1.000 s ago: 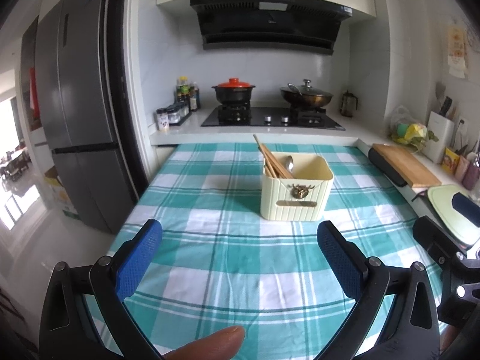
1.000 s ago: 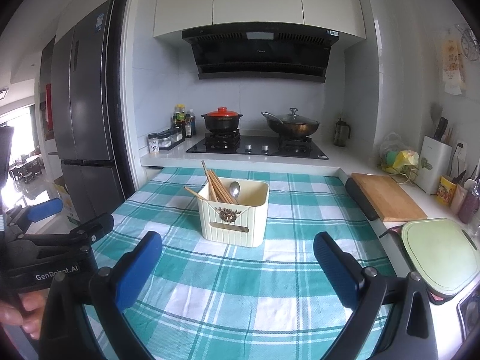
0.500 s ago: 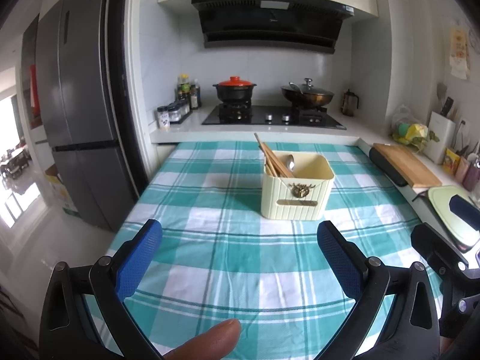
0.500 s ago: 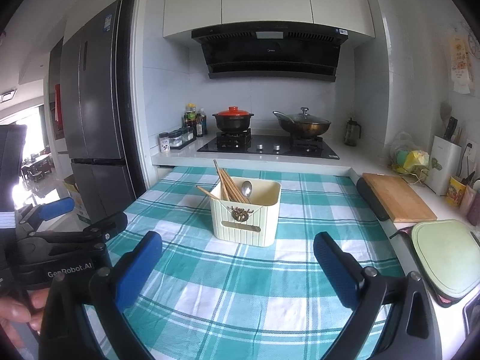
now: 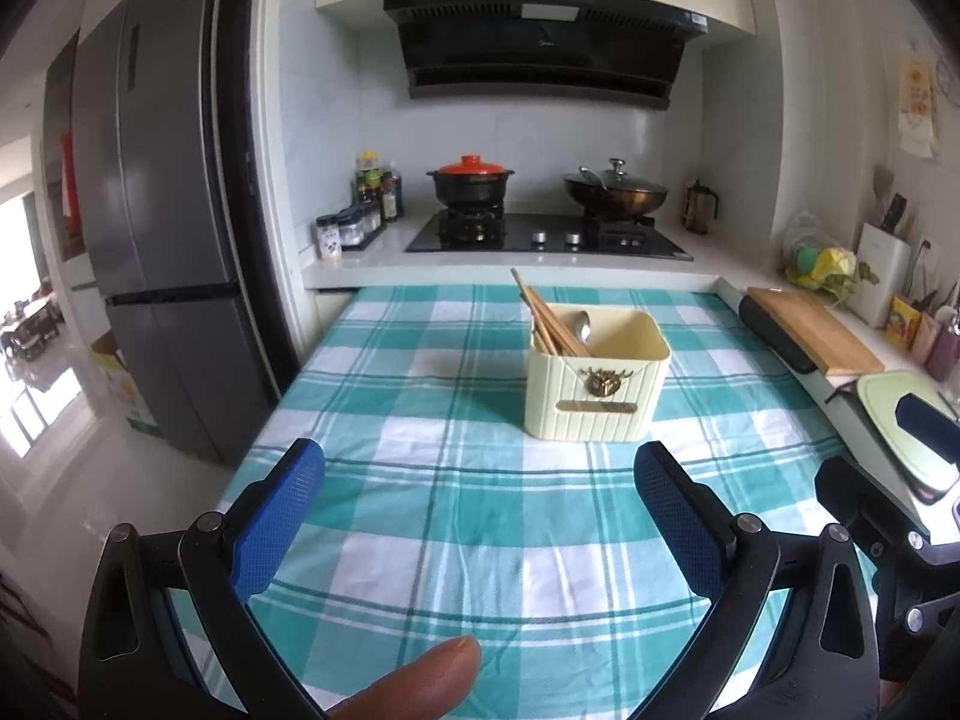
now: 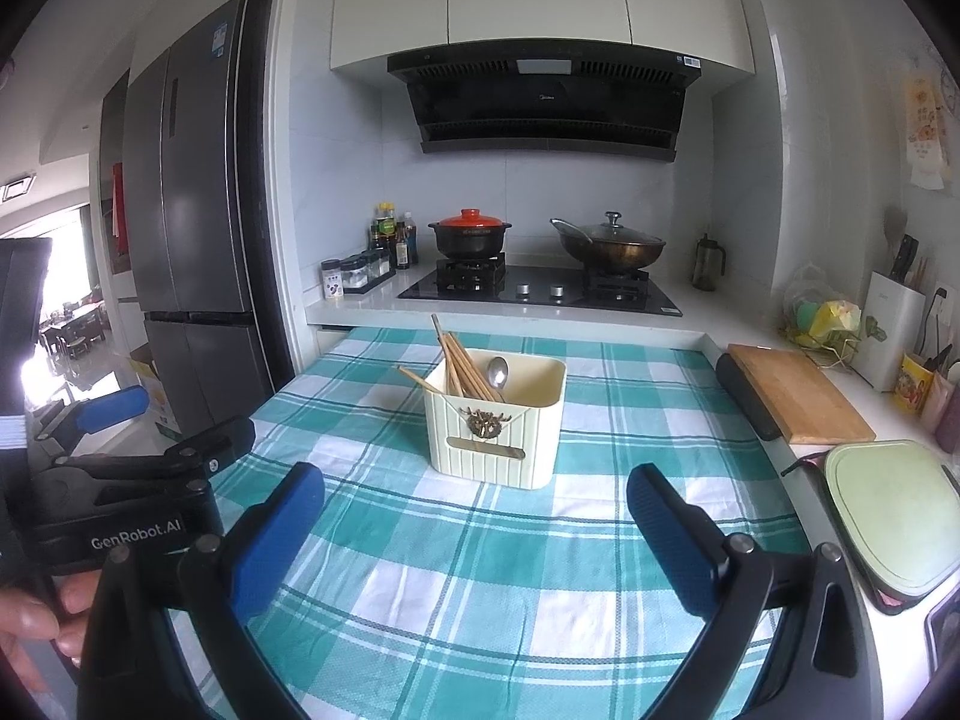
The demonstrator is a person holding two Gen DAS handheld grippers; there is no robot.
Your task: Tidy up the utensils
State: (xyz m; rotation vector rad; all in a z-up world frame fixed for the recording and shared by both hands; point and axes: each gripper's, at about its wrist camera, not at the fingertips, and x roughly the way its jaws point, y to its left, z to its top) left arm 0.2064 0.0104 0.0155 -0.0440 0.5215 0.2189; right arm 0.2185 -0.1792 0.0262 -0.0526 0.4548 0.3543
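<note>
A cream utensil holder (image 5: 597, 384) stands on the green checked tablecloth (image 5: 456, 498); it also shows in the right wrist view (image 6: 497, 420). Wooden chopsticks (image 5: 543, 318) and a metal spoon (image 5: 581, 325) lean inside it. In the right wrist view the chopsticks (image 6: 459, 360) and spoon (image 6: 498, 373) stand in the holder's left half. My left gripper (image 5: 480, 504) is open and empty, well short of the holder. My right gripper (image 6: 477, 513) is open and empty, also short of it. The left gripper also shows at the left of the right wrist view (image 6: 120, 468).
A hob with a red-lidded pot (image 5: 471, 180) and a wok (image 5: 615, 189) is behind the table. A wooden cutting board (image 5: 810, 330) and a green board (image 6: 894, 510) lie on the right counter. A grey fridge (image 5: 162, 240) stands left. Spice jars (image 5: 348, 231) sit by the hob.
Both grippers have drawn back and risen a little from the holder; the right wrist view has tilted up. Both stay open and empty. The holder has not moved.
</note>
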